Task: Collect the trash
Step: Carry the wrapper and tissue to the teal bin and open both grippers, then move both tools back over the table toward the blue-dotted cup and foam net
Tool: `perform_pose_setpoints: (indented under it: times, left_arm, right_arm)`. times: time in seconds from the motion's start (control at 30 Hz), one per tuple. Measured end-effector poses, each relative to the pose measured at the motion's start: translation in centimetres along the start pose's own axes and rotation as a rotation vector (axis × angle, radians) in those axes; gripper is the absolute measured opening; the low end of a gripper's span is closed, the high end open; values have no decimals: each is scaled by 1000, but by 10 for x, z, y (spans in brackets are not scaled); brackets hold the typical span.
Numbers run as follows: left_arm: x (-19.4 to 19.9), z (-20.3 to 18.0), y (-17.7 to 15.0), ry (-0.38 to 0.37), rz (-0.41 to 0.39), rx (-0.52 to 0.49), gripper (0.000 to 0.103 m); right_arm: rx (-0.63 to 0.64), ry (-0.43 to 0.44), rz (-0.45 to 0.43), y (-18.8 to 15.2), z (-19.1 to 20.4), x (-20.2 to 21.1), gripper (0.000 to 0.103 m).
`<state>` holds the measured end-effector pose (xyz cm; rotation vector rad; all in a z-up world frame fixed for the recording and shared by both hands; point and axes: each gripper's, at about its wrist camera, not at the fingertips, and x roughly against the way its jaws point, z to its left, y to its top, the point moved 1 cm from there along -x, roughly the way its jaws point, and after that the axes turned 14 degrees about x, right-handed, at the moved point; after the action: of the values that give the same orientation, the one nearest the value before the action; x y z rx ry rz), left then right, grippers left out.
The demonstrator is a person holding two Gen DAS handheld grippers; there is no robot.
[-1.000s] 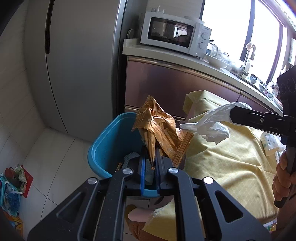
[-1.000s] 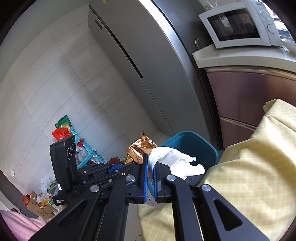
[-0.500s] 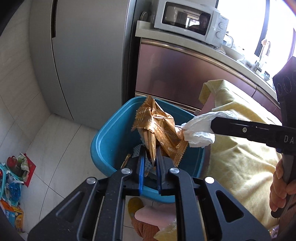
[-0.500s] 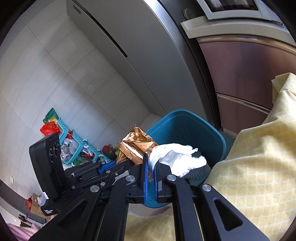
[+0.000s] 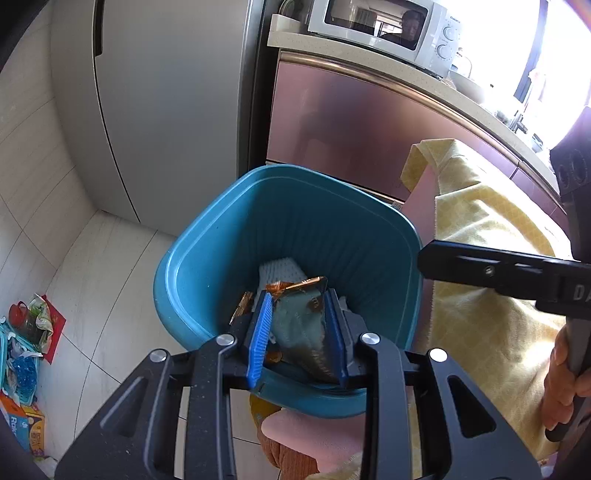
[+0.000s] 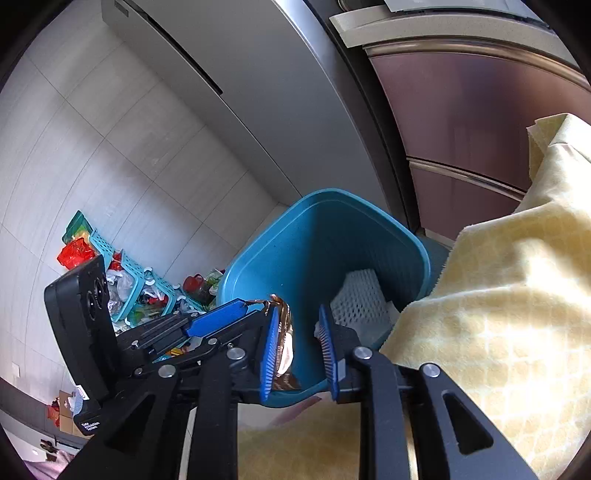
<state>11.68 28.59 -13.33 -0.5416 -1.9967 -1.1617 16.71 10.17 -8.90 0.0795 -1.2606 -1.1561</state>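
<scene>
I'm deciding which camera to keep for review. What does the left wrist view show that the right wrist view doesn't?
Only the left wrist view shows the microwave on the counter, the person's hand on the right gripper's handle, and a slipper-clad foot below the bin.

Only the right wrist view shows the teal baskets of clutter on the floor.

Both show the blue bin, the gold wrapper dropping into it, white foam netting, the yellow cloth, and both grippers' jaws, which have just been opening.
</scene>
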Motion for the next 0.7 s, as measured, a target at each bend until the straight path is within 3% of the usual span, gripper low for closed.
perform_pose_setpoints:
  times: [0.3,0.5,0.7]
  left_arm:
    - [22,-14,-1,-7,-87,-31,39]
    - [12,-21,3,-6,-59,-15,40]
    - [24,-37,1,-46,-89,-35,44]
  right_arm:
    - [24,-19,-65,-14,-1,40,26]
    - [17,-32,-120,-32,-4,78,30]
    - [12,-53,-179,-56,-6,115,31]
